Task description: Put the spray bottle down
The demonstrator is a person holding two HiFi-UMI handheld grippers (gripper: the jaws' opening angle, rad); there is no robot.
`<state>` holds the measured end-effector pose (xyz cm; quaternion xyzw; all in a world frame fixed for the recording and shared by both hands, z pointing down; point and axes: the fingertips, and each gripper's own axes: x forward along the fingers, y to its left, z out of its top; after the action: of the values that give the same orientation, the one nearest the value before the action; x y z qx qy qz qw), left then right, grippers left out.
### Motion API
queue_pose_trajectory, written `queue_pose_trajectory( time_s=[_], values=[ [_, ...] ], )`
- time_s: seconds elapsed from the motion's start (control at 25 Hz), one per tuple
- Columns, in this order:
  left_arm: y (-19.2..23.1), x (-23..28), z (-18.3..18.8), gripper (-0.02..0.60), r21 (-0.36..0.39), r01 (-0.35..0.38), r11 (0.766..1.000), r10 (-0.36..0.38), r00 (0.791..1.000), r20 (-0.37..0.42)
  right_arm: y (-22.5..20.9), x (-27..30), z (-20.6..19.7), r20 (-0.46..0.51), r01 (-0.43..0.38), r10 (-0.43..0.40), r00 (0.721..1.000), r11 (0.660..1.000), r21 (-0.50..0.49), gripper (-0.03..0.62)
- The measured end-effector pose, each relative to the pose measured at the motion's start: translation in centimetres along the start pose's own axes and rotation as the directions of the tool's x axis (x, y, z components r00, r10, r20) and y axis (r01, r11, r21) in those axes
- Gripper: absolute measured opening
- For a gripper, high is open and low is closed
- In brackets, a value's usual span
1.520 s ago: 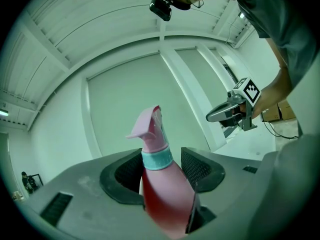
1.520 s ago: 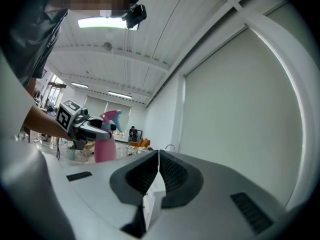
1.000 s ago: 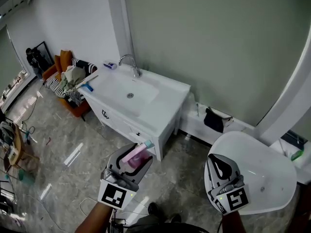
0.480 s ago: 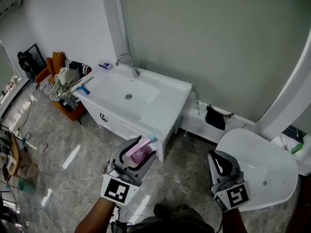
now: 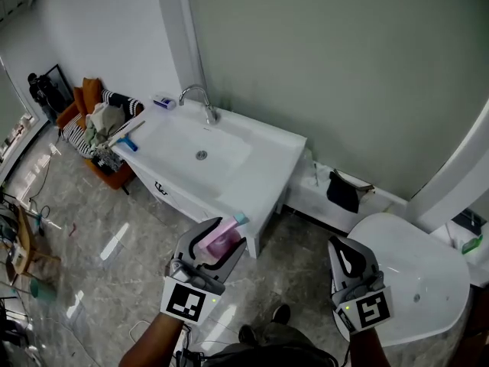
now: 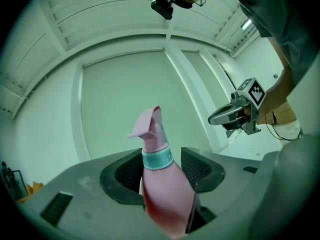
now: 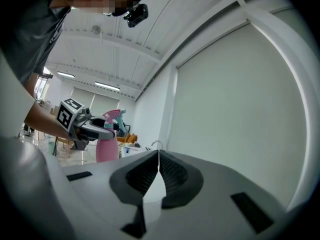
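Observation:
A pink spray bottle (image 5: 215, 244) with a teal collar and pink trigger head stands upright between the jaws of my left gripper (image 5: 223, 238), which is shut on its body. In the left gripper view the bottle (image 6: 162, 194) fills the gap between the two ribbed pads (image 6: 131, 171). It hangs in the air just off the front corner of a white sink vanity (image 5: 263, 176). My right gripper (image 5: 340, 249) is held level to the right, its jaws shut with nothing in them; its pads (image 7: 167, 169) touch. The right gripper view also shows the bottle (image 7: 106, 146).
The vanity has a basin and a chrome faucet (image 5: 200, 102), with small items at its left end. An orange chair (image 5: 98, 125) piled with clothes stands left of it. A white rounded tub (image 5: 420, 277) lies at the right. Grey marble floor is below.
Both grippers have moved closer to the vanity, whose front corner now lies just beyond the bottle. The bottle stays in the left gripper's jaws. The right gripper's jaws stay shut.

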<state>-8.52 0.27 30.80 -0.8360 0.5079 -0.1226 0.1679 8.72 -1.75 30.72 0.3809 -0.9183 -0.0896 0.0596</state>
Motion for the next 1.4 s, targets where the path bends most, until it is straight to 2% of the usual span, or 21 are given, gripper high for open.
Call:
queue_pose_trajectory(
  time_s=[0.36, 0.48, 0.72, 1.04, 1.4],
  values=[
    [1.3, 5.4, -0.8, 0.229, 0.027, -0.054, 0.998, 0.055, 0.997, -0.048, -4.6, 4.6, -1.0, 0.049, -0.054, 0.054, 0.997, 0.999, 0.0, 0.01],
    [1.1, 6.9, -1.0, 0.229, 0.035, -0.07, 0.997, 0.072, 0.996, -0.057, -5.4, 5.7, -1.6, 0.042, -0.08, 0.08, 0.996, 0.997, -0.001, 0.011],
    [0.9, 8.7, -1.6, 0.229, 0.03, -0.08, 0.996, 0.082, 0.994, -0.079, -6.2, 7.2, -1.1, 0.111, -0.096, 0.097, 0.989, 0.995, -0.013, 0.01],
    [2.7, 10.8, -3.0, 0.229, 0.001, -0.046, 0.999, 0.046, 0.997, -0.06, -5.5, 10.8, -2.0, 0.082, -0.103, 0.101, 0.991, 0.995, 0.011, 0.01],
    [6.9, 14.7, -5.8, 0.229, -0.036, 0.051, 0.998, -0.052, 0.998, -0.02, -6.0, 16.4, -2.4, 0.047, -0.024, 0.022, 0.999, 0.999, 0.025, 0.009]
  ],
)
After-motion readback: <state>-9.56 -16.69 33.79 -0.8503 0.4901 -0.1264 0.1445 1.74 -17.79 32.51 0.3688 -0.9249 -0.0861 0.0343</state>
